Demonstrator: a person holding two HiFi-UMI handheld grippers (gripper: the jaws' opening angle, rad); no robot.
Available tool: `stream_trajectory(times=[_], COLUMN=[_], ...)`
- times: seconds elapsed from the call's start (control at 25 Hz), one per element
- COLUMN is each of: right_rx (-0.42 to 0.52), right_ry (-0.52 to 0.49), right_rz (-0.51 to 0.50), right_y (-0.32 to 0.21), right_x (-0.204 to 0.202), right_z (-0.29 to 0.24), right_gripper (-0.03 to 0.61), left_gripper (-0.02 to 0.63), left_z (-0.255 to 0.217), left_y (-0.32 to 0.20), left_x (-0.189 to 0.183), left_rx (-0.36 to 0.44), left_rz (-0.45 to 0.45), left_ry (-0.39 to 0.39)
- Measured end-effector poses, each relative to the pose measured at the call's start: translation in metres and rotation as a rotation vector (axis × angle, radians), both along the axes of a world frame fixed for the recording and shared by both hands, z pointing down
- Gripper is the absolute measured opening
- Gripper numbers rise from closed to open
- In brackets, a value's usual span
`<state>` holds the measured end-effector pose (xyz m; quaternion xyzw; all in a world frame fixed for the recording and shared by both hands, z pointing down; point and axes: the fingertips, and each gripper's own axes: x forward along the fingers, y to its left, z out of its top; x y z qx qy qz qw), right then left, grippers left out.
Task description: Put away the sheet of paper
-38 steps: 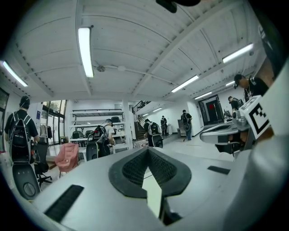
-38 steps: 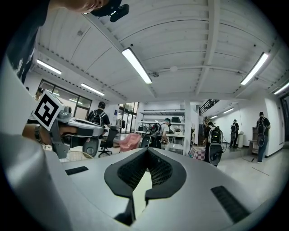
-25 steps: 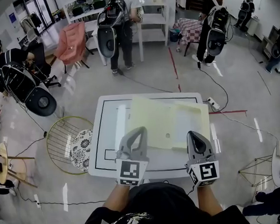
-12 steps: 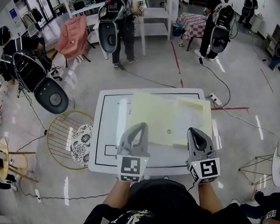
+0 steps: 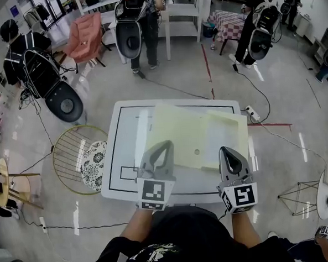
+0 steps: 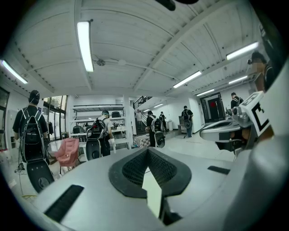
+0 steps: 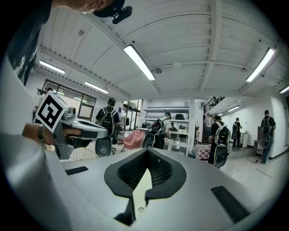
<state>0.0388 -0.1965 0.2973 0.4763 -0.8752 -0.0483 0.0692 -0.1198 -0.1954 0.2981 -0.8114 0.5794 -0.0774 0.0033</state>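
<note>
A pale yellow sheet of paper (image 5: 175,133) lies tilted on the white table (image 5: 127,157). A lighter yellow folder-like piece (image 5: 226,136) lies beside it on the right, overlapping it. Both grippers hover over the table's near edge, pointing away from me. My left gripper (image 5: 164,148) is over the sheet's near left corner, my right gripper (image 5: 227,152) by the folder's near edge. Both are shut on nothing. In the left gripper view the pads (image 6: 135,169) meet at the tip, with yellow paper (image 6: 152,195) showing below. The right gripper view shows the same, with its pads (image 7: 159,170) and paper (image 7: 142,195).
A gold wire chair (image 5: 74,155) with a patterned cushion (image 5: 94,170) stands left of the table. A power strip (image 5: 250,113) and cables lie on the floor to the right. People with backpacks, a pink chair (image 5: 85,41) and white shelves (image 5: 179,16) stand farther off.
Both grippers stay shut and almost still near the table's front edge. The view has shifted a little, and the people in the background have moved.
</note>
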Motion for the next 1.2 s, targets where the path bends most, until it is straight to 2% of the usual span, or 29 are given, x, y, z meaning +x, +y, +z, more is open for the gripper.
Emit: stream_trajectory(times=[0.76, 1.2], right_rx=[-0.093, -0.092], right_ry=[-0.042, -0.041], right_rz=[-0.083, -0.097], right_y=[-0.010, -0.009], right_x=[0.012, 0.021], right_z=[0.030, 0.033], right_gripper=[-0.002, -0.002], left_gripper=[0.000, 0.000], left_z=[0.030, 0.033], left_y=[0.003, 0.002], left_x=[0.029, 0.044], left_rx=[-0.119, -0.122], left_rz=[-0.046, -0.041], left_ry=[-0.055, -0.065])
